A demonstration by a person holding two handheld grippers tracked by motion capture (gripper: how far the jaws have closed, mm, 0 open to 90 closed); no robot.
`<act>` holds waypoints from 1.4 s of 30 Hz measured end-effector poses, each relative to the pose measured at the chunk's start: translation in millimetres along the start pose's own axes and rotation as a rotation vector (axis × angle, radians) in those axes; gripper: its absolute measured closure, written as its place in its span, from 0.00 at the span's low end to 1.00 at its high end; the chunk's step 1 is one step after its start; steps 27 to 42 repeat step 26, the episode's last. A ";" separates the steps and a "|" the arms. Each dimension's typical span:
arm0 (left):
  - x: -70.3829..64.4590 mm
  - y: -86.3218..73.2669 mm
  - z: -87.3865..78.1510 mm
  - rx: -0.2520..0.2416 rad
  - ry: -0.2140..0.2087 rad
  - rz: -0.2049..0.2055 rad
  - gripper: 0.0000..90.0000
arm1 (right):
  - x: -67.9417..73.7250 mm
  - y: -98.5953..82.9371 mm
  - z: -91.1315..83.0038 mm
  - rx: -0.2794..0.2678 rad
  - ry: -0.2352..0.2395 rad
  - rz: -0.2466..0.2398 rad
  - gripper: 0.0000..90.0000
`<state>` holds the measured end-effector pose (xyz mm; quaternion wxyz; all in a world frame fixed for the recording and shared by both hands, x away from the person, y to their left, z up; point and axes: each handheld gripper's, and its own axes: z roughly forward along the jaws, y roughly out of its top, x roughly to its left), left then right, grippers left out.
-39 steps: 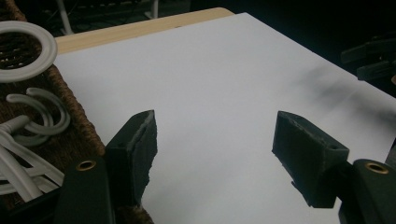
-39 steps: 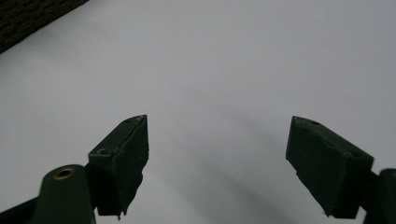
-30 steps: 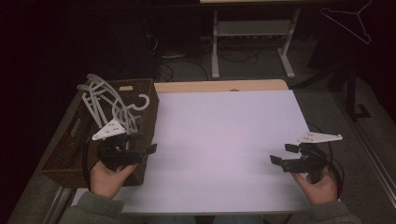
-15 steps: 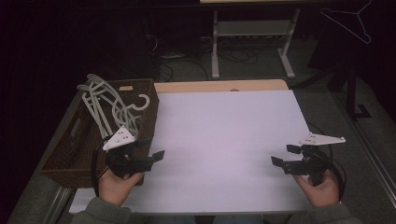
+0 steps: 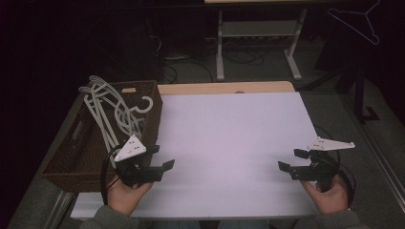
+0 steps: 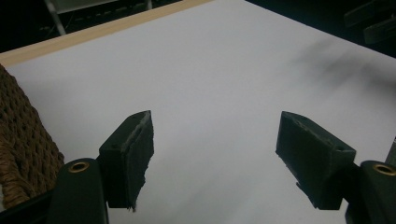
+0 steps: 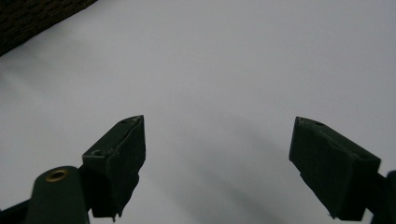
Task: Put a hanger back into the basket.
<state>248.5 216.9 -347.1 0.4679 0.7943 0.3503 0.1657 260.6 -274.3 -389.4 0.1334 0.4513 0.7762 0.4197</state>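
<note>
A brown wicker basket (image 5: 79, 155) stands at the table's left side with several pale grey clothes hangers (image 5: 111, 110) piled in it, their hooks sticking over the rim. My left gripper (image 5: 161, 157) is held just right of the basket's near corner, low over the white tabletop (image 5: 229, 133), open and holding nothing. In the left gripper view its jaws (image 6: 215, 142) are spread wide over bare white surface, with the basket's weave (image 6: 21, 140) at the left edge. My right gripper (image 5: 290, 160) hovers near the front right of the table, open, and its jaws (image 7: 219, 149) frame bare tabletop.
A wooden strip (image 5: 224, 88) runs along the table's far edge. Beyond it stands a metal rack (image 5: 258, 33) on a dark floor. A wire hanger (image 5: 356, 21) hangs at the top right. The other gripper (image 6: 373, 21) shows faintly in the left gripper view.
My left gripper has shifted right and nearer to the person, off the basket's rim and over the white tabletop. The right gripper has barely moved.
</note>
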 end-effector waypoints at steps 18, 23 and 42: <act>-6.2 -11.0 5.8 0.018 -0.003 0.008 0.30 | 3.6 -0.7 1.7 0.003 0.013 -0.008 0.20; -7.0 -11.7 6.6 0.020 -0.003 0.021 0.30 | 5.7 -0.6 2.1 0.002 0.017 -0.016 0.19; -7.1 -11.9 7.2 0.023 -0.004 0.025 0.30 | 5.6 -0.5 1.1 -0.010 0.015 -0.022 0.19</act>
